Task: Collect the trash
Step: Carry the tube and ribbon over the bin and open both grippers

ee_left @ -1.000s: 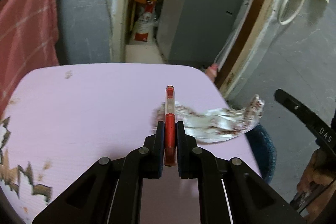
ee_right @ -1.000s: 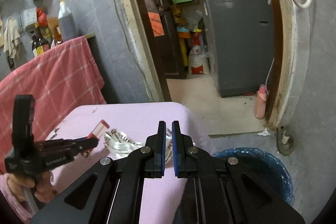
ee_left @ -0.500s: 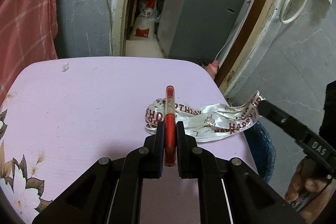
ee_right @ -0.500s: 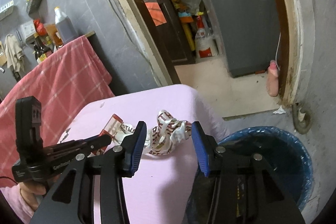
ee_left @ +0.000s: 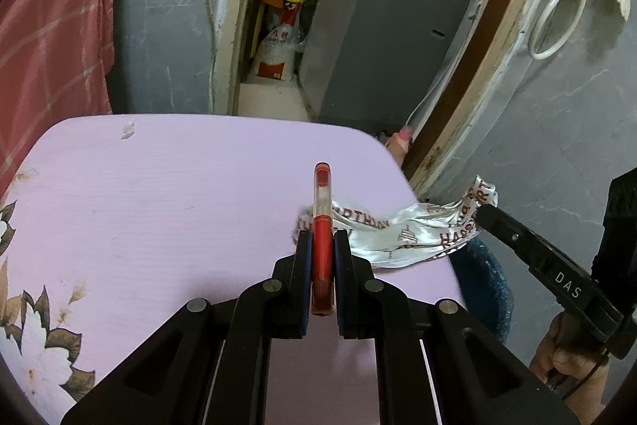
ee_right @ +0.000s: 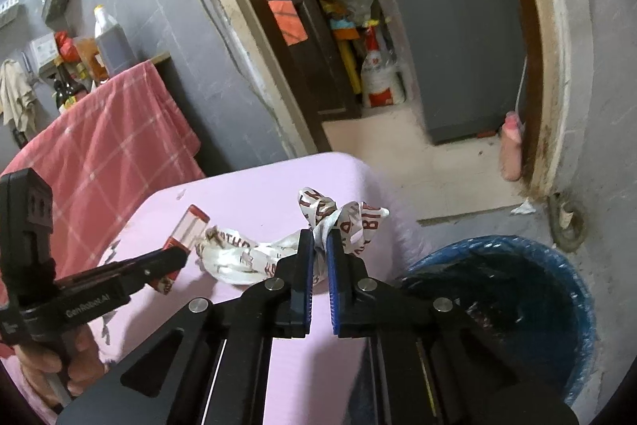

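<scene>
A white ribbon (ee_right: 247, 257) with maroon letters lies on the pink table (ee_right: 247, 186) near its right edge. My right gripper (ee_right: 320, 237) is shut on the ribbon's bunched end, which sticks up past the fingertips. In the left wrist view the ribbon (ee_left: 402, 234) stretches right to the right gripper's tip (ee_left: 483, 216). My left gripper (ee_left: 322, 237) is shut on a slim red and clear tube (ee_left: 321, 202), held just above the ribbon's other end. From the right wrist view the left gripper (ee_right: 175, 257) and the tube (ee_right: 189, 226) show at the left.
A blue bin (ee_right: 557, 273) with a dark liner stands on the floor just right of the table, also seen as the bin (ee_left: 485, 281) below the ribbon. A red checked cloth (ee_right: 103, 130) hangs behind the table. An open doorway with a grey appliance (ee_left: 382, 58) lies beyond.
My right gripper opened over the ribbon's end and then shut on it. The ribbon's end now stands pinched and pulled toward the table's right edge. The left gripper kept its hold on the tube.
</scene>
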The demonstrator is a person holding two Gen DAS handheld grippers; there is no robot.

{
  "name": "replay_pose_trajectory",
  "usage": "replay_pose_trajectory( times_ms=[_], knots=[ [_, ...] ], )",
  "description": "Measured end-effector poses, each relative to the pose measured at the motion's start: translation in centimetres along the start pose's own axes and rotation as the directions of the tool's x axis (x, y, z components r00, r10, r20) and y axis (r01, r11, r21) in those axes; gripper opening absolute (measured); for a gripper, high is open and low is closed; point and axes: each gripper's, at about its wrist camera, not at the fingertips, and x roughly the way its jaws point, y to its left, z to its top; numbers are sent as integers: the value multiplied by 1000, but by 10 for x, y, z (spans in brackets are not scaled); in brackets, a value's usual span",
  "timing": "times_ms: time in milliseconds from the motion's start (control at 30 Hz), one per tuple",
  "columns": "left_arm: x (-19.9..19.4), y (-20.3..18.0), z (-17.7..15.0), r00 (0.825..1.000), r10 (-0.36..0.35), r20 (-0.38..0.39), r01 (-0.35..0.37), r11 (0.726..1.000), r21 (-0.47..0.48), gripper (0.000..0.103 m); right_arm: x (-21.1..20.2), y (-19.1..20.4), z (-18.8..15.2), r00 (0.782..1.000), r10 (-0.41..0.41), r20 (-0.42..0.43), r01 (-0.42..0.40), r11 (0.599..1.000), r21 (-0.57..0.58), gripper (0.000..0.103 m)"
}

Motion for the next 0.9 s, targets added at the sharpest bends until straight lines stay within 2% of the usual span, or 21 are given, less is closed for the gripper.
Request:
replay_pose_trajectory(
  times_ms=[233,500,700,900],
  knots=[
    [5,-37,-6,999,-50,7,50,997,53,8,-37,-22,5,993,-68,93,68,998,7,4],
    [18,-99,-21,993,-113,25,110,988,112,8,-81,-52,6,971,-173,163,175,985,1,4],
    [32,-130,-31,990,-135,41,128,983,131,8,-100,-78,-5,961,-225,160,224,974,22,4],
    [49,-151,-43,990,-144,-13,144,977,159,8,-102,-101,-22,966,-230,117,226,973,48,4]
  ],
)
